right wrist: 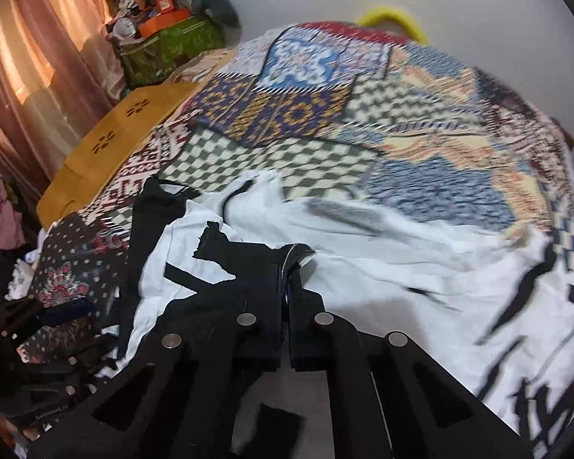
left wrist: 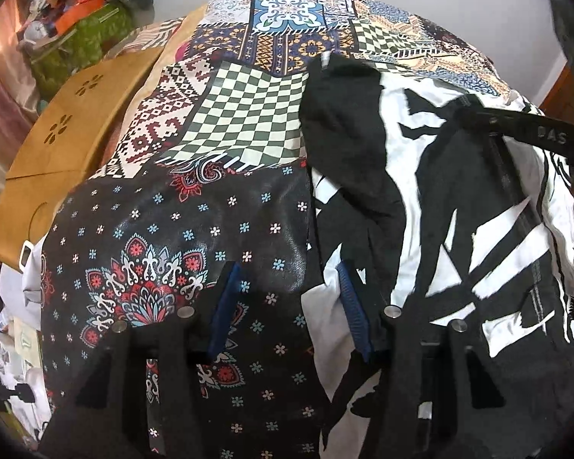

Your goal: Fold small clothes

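A black-and-white printed garment point(left wrist: 459, 206) lies spread on the patchwork bedspread point(left wrist: 248, 114). It also shows in the right wrist view point(right wrist: 363, 260). My left gripper point(left wrist: 287, 298) is open, its blue-padded fingers point(left wrist: 225, 306) straddling the garment's left edge just above the bed. My right gripper point(right wrist: 285, 298) is shut on a dark fold of the garment point(right wrist: 287, 260) and holds it slightly raised. Its black arm point(left wrist: 535, 134) shows at the right of the left wrist view.
A wooden lap table point(left wrist: 69, 145) lies at the bed's left side, also in the right wrist view point(right wrist: 111, 145). A green bag with clutter point(right wrist: 168, 42) stands behind it near pink curtains point(right wrist: 38, 57). A yellow ring point(right wrist: 394, 19) lies at the far edge.
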`<state>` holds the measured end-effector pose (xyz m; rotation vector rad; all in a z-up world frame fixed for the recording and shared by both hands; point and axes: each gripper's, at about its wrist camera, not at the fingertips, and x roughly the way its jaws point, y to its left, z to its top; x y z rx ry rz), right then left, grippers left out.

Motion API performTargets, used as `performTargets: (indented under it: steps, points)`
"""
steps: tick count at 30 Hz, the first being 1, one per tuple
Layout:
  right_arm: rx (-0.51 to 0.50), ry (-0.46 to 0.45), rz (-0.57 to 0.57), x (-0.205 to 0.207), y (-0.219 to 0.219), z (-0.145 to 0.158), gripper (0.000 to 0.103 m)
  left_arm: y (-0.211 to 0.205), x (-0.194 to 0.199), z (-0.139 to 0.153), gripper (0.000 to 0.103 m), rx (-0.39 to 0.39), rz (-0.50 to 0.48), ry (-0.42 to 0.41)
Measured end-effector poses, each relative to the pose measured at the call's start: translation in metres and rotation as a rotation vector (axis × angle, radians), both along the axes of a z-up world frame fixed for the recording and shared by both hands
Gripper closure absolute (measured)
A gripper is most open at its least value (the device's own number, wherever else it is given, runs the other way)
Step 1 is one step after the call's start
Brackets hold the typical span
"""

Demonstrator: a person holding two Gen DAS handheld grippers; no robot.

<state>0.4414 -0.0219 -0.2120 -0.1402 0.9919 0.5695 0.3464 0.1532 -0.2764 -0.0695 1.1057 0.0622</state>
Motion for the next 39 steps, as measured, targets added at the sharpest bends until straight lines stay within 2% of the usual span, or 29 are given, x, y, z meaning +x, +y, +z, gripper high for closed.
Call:
performTargets:
  steps: [4,6,10,12,13,14,16,18,20,21,25,28,32,39]
  points:
    - [-0.029,0.032,-0.029,0.008,-0.015,-0.006,0.102,-0.004,0.002,-0.001,0.049,0.041,0.006,0.008]
    - [-0.043,0.009,-0.029,0.003,-0.014,0.001,0.101,-0.005,0.003,0.001,0.049,0.052,0.001,0.017]
    - [-0.019,-0.005,-0.019,-0.015,-0.019,0.021,0.094,0.005,0.001,0.016,0.05,-0.037,0.019,0.027]
    - [0.008,0.019,0.012,-0.026,-0.021,0.026,0.081,0.005,-0.002,0.029,0.05,-0.049,0.015,-0.004]
    - [0.024,0.034,0.032,-0.033,-0.021,0.027,0.069,0.002,-0.004,0.035,0.05,-0.032,0.007,-0.021]
    - [0.037,0.05,0.054,-0.04,-0.02,0.027,0.061,-0.003,-0.005,0.039,0.05,-0.021,-0.009,-0.032]
    - [0.048,0.078,0.101,-0.056,-0.017,0.023,0.061,-0.013,-0.006,0.041,0.048,-0.019,-0.043,-0.033]
    - [0.031,0.108,0.14,-0.068,-0.012,0.013,0.061,-0.023,-0.005,0.034,0.048,-0.014,-0.071,-0.001]
    - [-0.001,0.136,0.165,-0.075,-0.007,0.0,0.061,-0.03,-0.002,0.022,0.048,0.034,-0.071,0.044]
    - [-0.028,0.136,0.175,-0.077,-0.004,-0.007,0.061,-0.032,0.0,0.016,0.048,0.068,-0.06,0.058]
    - [-0.108,0.088,0.219,-0.084,0.003,-0.011,0.06,-0.028,0.001,0.006,0.036,0.099,-0.037,0.069]
    - [-0.121,0.083,0.225,-0.083,0.0,-0.013,0.06,-0.021,-0.003,0.006,0.036,0.078,-0.022,0.075]
    - [-0.102,0.088,0.185,-0.087,-0.014,-0.006,0.061,-0.02,-0.014,0.017,0.037,0.078,-0.019,0.068]
    - [-0.02,0.06,0.098,-0.104,-0.052,0.028,0.061,-0.032,-0.031,0.074,0.037,0.058,-0.016,-0.043]
